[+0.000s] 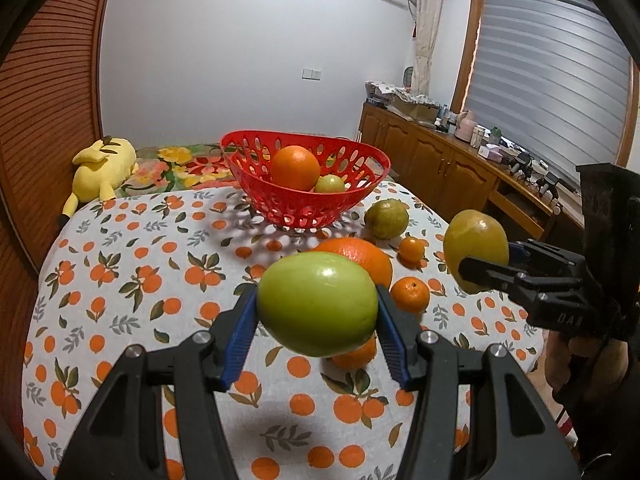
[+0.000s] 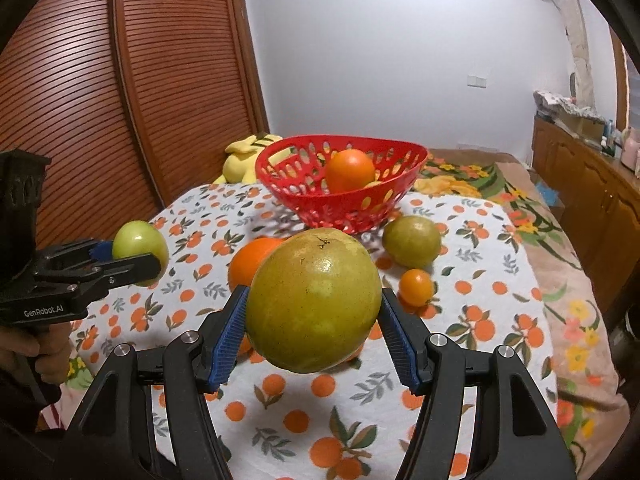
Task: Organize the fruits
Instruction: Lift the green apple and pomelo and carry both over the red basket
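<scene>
My left gripper (image 1: 317, 312) is shut on a green apple (image 1: 316, 303), held above the table; it also shows in the right wrist view (image 2: 140, 246). My right gripper (image 2: 314, 314) is shut on a large yellow-green fruit (image 2: 314, 300), also held up, and seen in the left wrist view (image 1: 474, 250). A red basket (image 1: 304, 184) stands at the table's far side with an orange (image 1: 295, 168) and a small green fruit (image 1: 329, 184) inside. On the cloth lie a big orange (image 1: 360, 256), a green fruit (image 1: 386, 218) and two small tangerines (image 1: 411, 249) (image 1: 410, 294).
The table (image 1: 120, 280) has an orange-print cloth. A yellow plush toy (image 1: 102, 168) lies beyond its far left corner. A flowered blanket (image 2: 568, 280) runs along the right side. Wooden cabinets (image 1: 440, 160) with clutter stand at the right wall.
</scene>
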Demonstrator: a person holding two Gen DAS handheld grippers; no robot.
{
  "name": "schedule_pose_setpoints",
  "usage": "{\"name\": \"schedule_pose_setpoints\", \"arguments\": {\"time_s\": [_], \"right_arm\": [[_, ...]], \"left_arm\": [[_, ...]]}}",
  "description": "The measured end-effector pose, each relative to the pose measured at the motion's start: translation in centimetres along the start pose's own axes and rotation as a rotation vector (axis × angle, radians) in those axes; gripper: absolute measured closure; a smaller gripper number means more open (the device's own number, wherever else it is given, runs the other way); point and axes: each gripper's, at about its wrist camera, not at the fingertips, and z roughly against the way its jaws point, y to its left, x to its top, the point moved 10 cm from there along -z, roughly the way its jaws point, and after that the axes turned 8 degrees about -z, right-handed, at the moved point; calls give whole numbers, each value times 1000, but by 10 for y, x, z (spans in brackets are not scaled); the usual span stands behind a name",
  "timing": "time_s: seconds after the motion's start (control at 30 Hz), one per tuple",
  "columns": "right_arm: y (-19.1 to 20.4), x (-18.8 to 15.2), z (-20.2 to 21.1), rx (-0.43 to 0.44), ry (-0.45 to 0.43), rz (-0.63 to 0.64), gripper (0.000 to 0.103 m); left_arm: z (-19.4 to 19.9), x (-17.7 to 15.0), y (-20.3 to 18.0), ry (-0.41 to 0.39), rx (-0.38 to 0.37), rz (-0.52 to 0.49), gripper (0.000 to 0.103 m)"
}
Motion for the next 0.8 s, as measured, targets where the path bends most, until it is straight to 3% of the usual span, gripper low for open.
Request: {"name": "schedule_pose_setpoints", "arguments": {"time_s": [0.37,0.8], "right_arm": [[2,35,-5,5,-22,45,37],[2,88,-58,30,-2,109,37]], "left_arm": [[-7,23,3,-25,-3,-26,48],[-49,58,29,-16,10,-35,48]]}}
